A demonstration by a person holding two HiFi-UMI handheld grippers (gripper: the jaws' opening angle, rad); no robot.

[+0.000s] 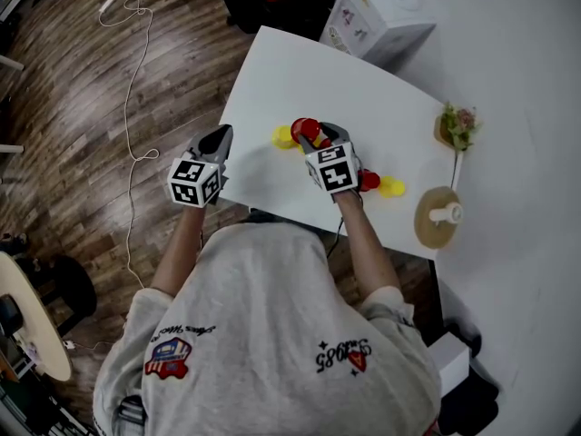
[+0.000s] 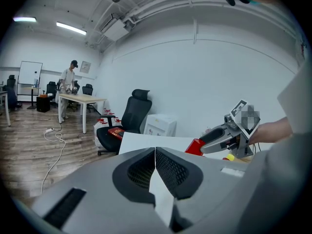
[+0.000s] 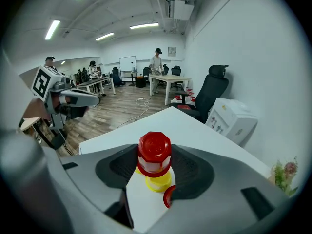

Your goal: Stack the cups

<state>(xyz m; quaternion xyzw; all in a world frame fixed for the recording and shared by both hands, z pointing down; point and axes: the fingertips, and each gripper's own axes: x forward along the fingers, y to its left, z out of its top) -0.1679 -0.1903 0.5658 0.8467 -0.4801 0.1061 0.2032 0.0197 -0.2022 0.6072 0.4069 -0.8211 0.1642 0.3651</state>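
My right gripper is shut on an upturned red cup, lifted over the white table. In the right gripper view a yellow cup stands on the table just below the held one, and another red cup lies beside it, half hidden by a jaw. The head view shows a yellow cup left of the held red cup, and a red cup and a yellow cup behind my right hand. My left gripper hangs off the table's left edge, jaws shut and empty.
A white boxy appliance and a black office chair stand past the table's far end. A small plant and a round wooden stand sit by the wall. A cable trails over the wooden floor. People stand at far desks.
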